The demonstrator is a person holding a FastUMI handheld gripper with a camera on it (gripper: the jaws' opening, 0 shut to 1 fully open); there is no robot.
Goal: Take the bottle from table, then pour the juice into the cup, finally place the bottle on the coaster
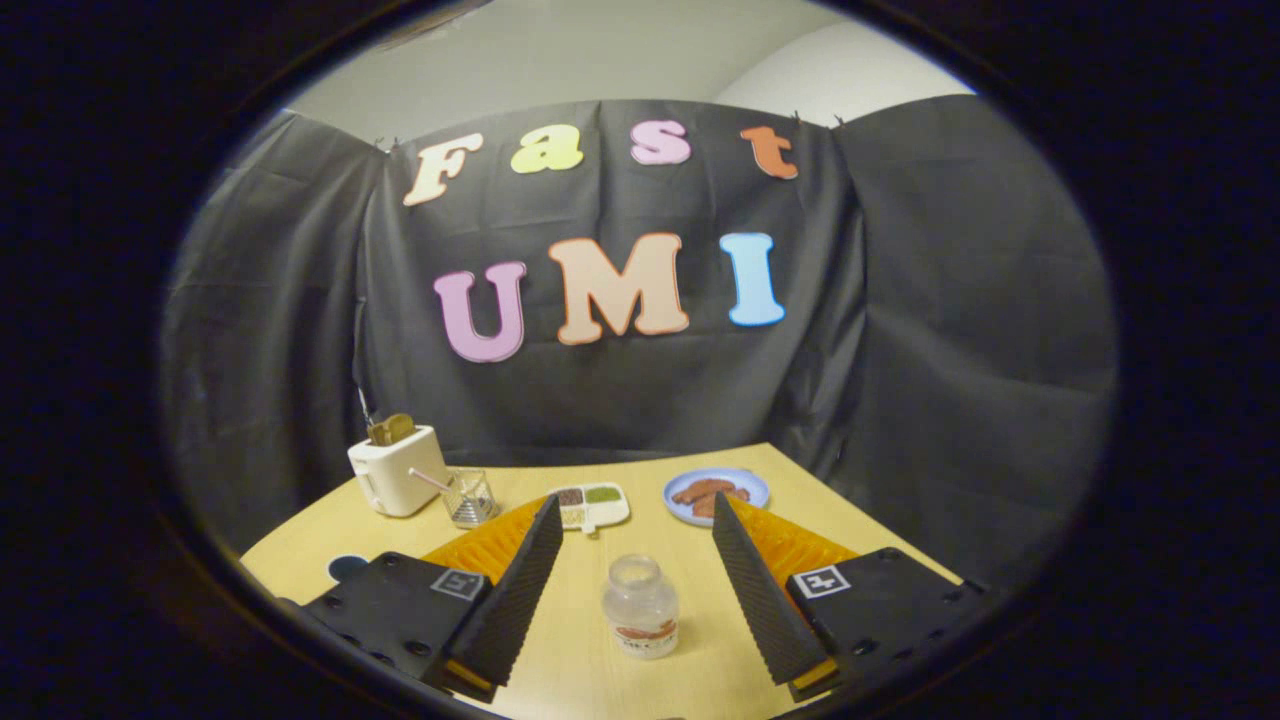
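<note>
Gripper view: small clear plastic bottle [640,606], likely light and slippery, stands between the open tool's [640,590] fingers; grip mid-body.

**A staged recording booth dressed as a breakfast corner**

Black cloth [900,330] hangs in creased panels on every side, pinned up along its top edge; above it a plain pale wall and ceiling [600,60] show, so the booth stands inside an ordinary room; a light wooden bench [640,680] carries kitchen props set out as a display: a cream toaster [398,472] with bread in its slot, a clear cup [470,497] holding a straw, a small divided tray [592,506] of seasonings, a blue plate [716,495] of food, and a clear bottle [640,606]; the claw [638,530] stands open over the bench, its fingers either side of the bottle without touching it.
</note>
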